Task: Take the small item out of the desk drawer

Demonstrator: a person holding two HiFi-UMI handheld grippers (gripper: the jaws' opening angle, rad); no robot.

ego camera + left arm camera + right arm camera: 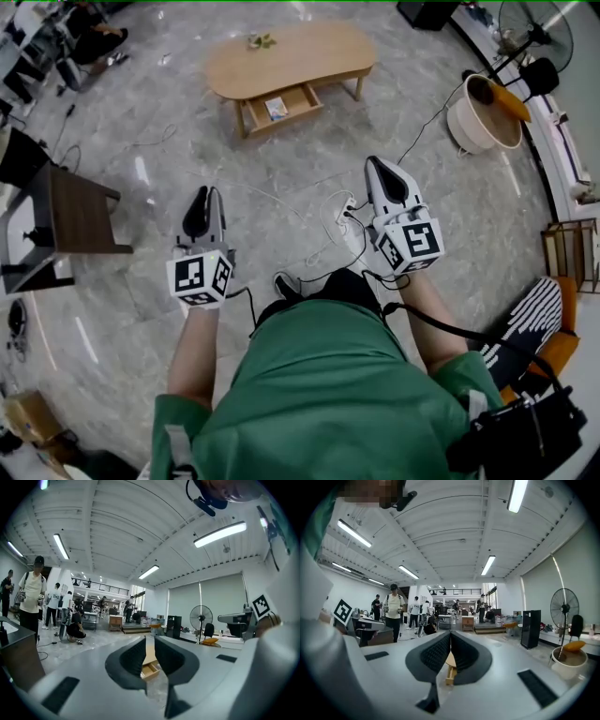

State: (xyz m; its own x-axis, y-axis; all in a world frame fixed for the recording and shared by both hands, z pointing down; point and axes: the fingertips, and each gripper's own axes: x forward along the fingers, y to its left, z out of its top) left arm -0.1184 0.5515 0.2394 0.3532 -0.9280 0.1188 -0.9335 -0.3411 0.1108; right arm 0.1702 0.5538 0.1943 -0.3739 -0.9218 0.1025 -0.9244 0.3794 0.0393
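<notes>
Left claw (210, 193) narrowly apart, right claw (377, 165) closed, both empty; open drawer (302, 99) holds small item (276, 108).

Both forearms reach forward, left gripper (210, 193) jaws slightly apart, right gripper (376, 163) jaws together.

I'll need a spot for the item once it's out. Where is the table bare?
The wooden table's top is bare right of the small greenish object near its back edge. Crowded: the open drawer holds the small item, and cables litter the floor.
</notes>
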